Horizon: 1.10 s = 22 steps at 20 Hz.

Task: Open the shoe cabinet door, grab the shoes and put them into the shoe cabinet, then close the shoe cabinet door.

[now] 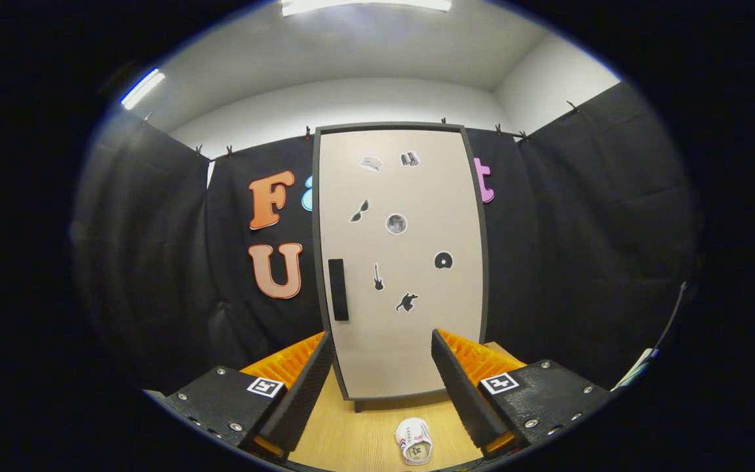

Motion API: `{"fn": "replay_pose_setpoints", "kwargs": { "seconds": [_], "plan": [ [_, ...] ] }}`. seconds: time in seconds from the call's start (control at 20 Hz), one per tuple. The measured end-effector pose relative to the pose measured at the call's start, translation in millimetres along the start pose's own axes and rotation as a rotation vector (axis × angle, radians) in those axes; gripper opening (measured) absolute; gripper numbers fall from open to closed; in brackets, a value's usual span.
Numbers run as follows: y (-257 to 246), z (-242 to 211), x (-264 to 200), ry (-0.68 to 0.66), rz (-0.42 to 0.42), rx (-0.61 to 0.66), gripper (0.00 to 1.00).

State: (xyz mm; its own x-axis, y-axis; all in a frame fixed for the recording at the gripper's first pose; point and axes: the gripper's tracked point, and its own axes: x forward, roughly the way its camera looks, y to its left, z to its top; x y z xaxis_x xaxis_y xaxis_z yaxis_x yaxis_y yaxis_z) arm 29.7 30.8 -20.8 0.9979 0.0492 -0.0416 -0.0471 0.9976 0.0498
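Facing the closed shoe cabinet door (400,262), the hand-held gripper (382,387) hangs wide and empty. Nothing seems done yet: one white shoe (414,441) lies on the desk (351,436) between the fingers, possibly hiding another.

The camera rides on the claw (383,367), looking forward along its parted, empty fingers, low over the desk (358,439), squarely facing the closed shoe cabinet door (400,262) nearby.
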Motion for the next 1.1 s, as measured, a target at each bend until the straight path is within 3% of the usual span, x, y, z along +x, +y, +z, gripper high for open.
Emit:
{"fn": "replay_pose_setpoints", "kwargs": {
  "seconds": [0.5, 1.1],
  "plan": [
    [48.0, -16.4, 65.2, 0.027, 0.058, -0.016, 0.94],
    [92.8, -17.3, 181.7, 0.026, 0.071, -0.088, 0.94]
  ]
}}
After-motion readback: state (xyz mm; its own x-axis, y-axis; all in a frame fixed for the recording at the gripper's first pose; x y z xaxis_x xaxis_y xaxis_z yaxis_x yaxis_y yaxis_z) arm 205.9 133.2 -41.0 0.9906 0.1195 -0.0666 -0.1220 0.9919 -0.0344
